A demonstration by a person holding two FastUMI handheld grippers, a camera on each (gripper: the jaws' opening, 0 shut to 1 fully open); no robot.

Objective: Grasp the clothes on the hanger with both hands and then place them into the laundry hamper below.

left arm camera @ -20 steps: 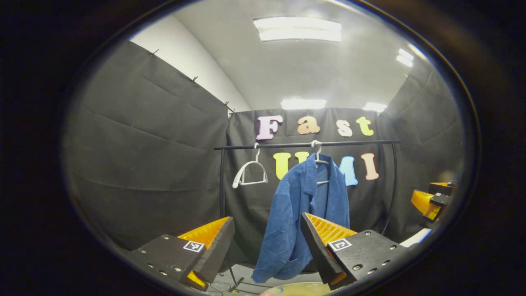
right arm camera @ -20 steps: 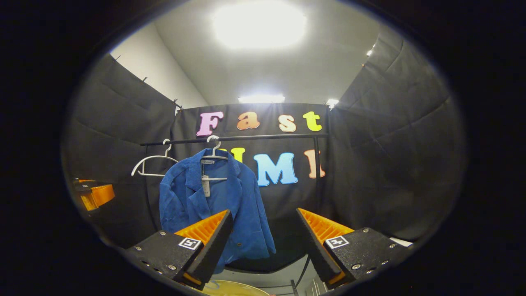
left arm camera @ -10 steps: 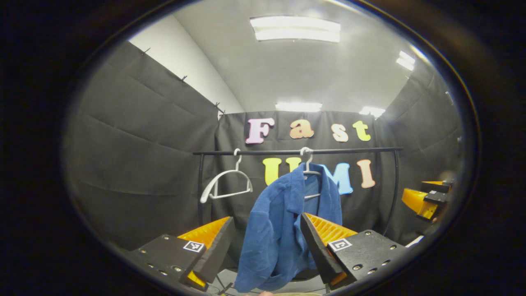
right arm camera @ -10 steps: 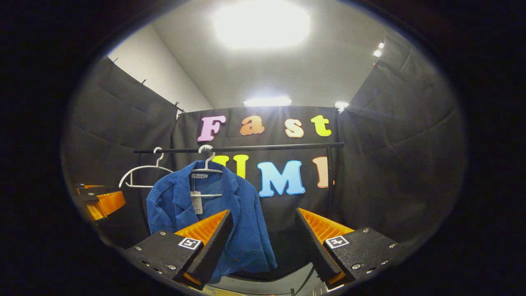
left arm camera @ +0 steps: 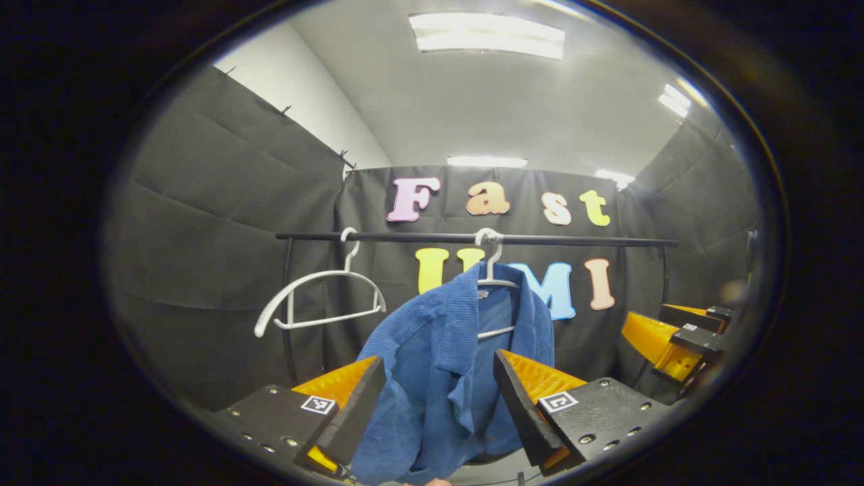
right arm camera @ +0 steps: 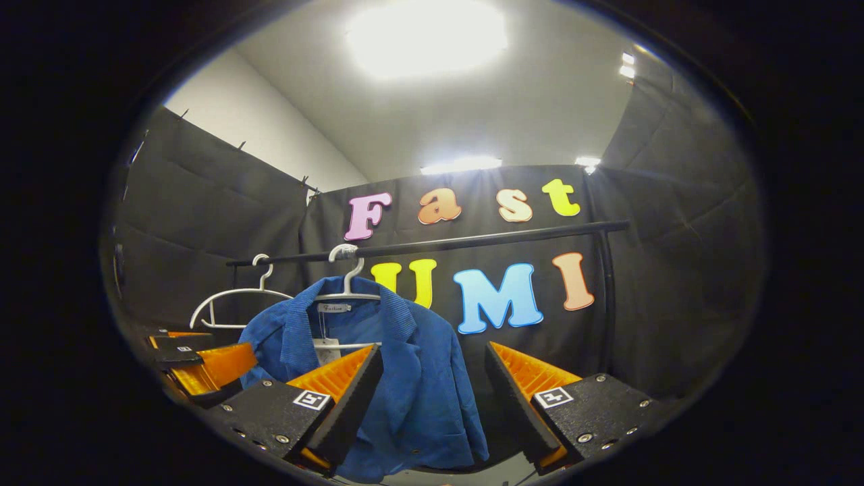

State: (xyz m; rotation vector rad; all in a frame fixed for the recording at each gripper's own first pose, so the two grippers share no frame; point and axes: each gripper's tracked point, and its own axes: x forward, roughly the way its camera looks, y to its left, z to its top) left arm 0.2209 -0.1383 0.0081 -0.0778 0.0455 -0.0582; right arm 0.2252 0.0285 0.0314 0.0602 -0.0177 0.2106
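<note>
At 12 o'clock ahead, the blue jacket (left arm camera: pixel 452 364) hangs on its hanger (right arm camera: pixel 347 287). I hold left gripper (left arm camera: pixel 439 398) and right gripper (right arm camera: pixel 432 395) wide open, empty; each should seat over one shoulder before closing.

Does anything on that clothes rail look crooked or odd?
The empty white hanger hangs tilted on the rail, one arm drooping lower. The blue jacket hangs normally beside it.

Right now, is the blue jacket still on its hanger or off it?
On it. The blue jacket drapes from the white hanger hooked over the rail; both tongs are open, short of it.
</note>
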